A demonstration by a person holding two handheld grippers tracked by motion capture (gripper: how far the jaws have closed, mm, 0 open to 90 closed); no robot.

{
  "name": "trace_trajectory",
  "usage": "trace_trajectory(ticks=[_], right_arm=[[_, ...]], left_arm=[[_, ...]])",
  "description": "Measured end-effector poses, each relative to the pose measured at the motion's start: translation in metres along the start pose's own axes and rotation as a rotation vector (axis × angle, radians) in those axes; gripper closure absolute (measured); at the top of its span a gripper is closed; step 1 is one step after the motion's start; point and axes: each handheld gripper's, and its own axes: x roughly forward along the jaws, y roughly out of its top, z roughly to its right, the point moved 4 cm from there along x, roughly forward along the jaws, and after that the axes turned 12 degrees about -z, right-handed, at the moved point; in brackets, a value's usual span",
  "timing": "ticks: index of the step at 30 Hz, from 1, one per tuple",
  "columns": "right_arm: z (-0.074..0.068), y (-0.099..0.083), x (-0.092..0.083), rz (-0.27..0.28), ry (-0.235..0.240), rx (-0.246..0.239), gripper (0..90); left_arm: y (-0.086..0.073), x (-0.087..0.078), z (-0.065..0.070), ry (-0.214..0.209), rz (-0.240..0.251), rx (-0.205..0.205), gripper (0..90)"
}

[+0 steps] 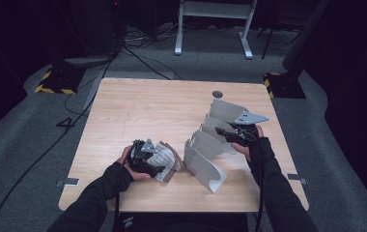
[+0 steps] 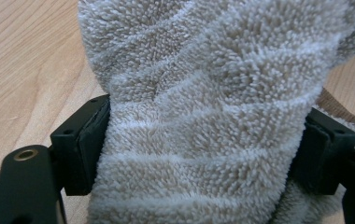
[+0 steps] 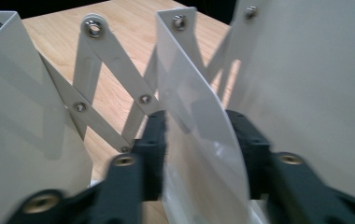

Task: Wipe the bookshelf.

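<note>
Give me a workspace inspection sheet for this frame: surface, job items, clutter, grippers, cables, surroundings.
Surface: light wooden table, bare apart from the job's things.
Job's things: beige ribbed towel, bunched at the front left; white expanding rack with scissor links, standing at the right.
Clutter: nothing seen.
Grippers: left gripper is clamped on the towel; right gripper straddles one rack divider, contact unclear through blur.
Cables: black cables run over the floor beyond the table; one trails off each gripper.
Surroundings: grey carpet, white frame legs, hazard-striped stand bases, dark room.
</note>
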Motion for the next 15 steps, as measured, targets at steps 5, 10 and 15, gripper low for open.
trace_trajectory(ticks=[5,10,15], right_arm=[[-0.008,0.007,0.011,0.003,0.052,-0.044,88.3],[-0.014,0.015,0.018,0.009,0.090,-0.065,89.5],[-0.019,0.019,0.020,0.009,0.128,-0.093,89.5]], left_arm=[[-0.003,-0.016,0.001,0.055,0.056,0.019,19.8],[0.000,-0.039,0.007,0.075,0.137,0.027,19.7],[0.006,-0.046,0.020,0.082,0.152,0.064,18.9]])
